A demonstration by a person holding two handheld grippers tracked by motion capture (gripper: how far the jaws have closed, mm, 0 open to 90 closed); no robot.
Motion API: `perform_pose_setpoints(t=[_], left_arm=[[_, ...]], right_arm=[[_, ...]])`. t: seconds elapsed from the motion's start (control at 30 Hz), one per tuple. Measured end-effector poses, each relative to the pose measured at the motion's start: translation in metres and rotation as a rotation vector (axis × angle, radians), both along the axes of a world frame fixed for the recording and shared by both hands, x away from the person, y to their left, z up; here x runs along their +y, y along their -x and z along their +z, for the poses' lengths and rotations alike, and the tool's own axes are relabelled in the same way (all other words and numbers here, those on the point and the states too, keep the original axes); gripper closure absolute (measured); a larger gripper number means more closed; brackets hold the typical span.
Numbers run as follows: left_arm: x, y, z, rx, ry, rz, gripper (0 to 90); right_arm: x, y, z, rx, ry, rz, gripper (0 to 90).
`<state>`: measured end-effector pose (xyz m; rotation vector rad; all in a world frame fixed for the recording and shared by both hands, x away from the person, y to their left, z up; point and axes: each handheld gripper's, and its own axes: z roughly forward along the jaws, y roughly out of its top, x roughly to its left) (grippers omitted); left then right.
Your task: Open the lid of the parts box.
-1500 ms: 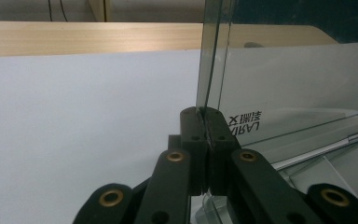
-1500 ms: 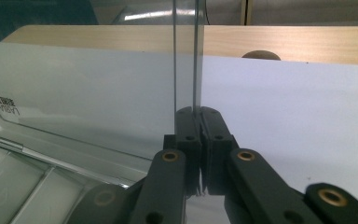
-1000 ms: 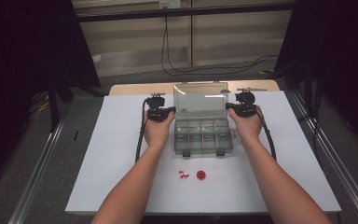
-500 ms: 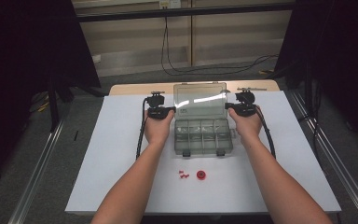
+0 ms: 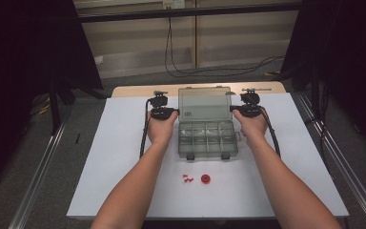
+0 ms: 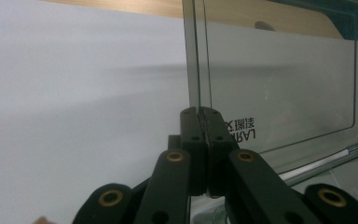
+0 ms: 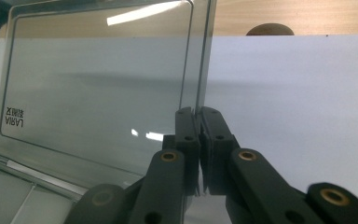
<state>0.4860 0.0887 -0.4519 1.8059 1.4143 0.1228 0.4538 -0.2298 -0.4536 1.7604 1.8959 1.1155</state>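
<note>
Both claws apparently pinch the lid [image 5: 204, 101] upright.

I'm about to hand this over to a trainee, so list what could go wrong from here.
1. Each hand-held gripper, left and right, pinches only a thin side edge of the clear lid; it could slip free and drop.
2. Uneven pull from the two sides might twist the lid at its hinge.
3. Shifting the organizer box toward the person could scatter the small red parts.
</note>
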Motion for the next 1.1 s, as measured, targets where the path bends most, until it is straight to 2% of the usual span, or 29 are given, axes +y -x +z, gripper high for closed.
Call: perform_pose_setpoints(t=[0.03, 0.07, 0.1, 0.17, 0.33, 0.37, 0.43, 0.6, 0.73, 0.8, 0.97, 1.1], left_arm=[[-0.001, 0.000, 0.000, 0.004, 0.008, 0.003, 89.4], [-0.001, -0.001, -0.001, -0.007, -0.003, 0.006, 89.4], [-0.001, -0.001, -0.001, -0.003, -0.005, 0.002, 89.4], [-0.001, -0.001, -0.002, 0.004, -0.002, 0.002, 89.4], [-0.003, -0.002, -0.003, 0.000, -0.001, 0.013, 89.4], [-0.003, -0.003, -0.003, -0.001, -0.019, 0.009, 89.4], [-0.002, -0.003, -0.004, -0.008, -0.025, 0.003, 89.5], [-0.003, -0.004, -0.005, -0.002, -0.015, 0.000, 89.6], [-0.005, -0.003, -0.006, -0.002, -0.014, 0.024, 89.7], [-0.004, -0.002, -0.006, 0.003, -0.018, 0.018, 89.8], [-0.004, -0.002, -0.006, -0.002, -0.018, 0.015, 90.0], [-0.003, -0.002, -0.006, -0.015, -0.048, -0.007, 89.8]], right_arm=[[-0.001, -0.001, 0.000, 0.008, -0.006, 0.001, 87.0], [-0.001, -0.001, 0.000, 0.019, -0.012, -0.004, 87.0], [-0.002, -0.002, -0.001, 0.010, -0.007, 0.009, 86.9], [-0.002, -0.003, -0.002, 0.025, -0.012, 0.006, 86.9], [-0.003, -0.004, -0.005, 0.016, -0.007, 0.009, 86.6], [-0.003, -0.005, -0.005, 0.015, -0.008, 0.014, 86.6], [-0.004, -0.005, -0.005, 0.015, -0.011, 0.015, 87.3], [-0.007, -0.006, -0.006, 0.023, -0.011, 0.030, 85.7], [-0.006, -0.006, -0.009, 0.036, -0.013, 0.038, 84.9], [-0.005, -0.006, -0.011, 0.030, 0.003, 0.052, 84.5], [-0.007, -0.006, -0.013, 0.044, -0.031, 0.037, 84.3], [-0.007, -0.006, -0.014, 0.030, -0.015, 0.060, 83.0]])
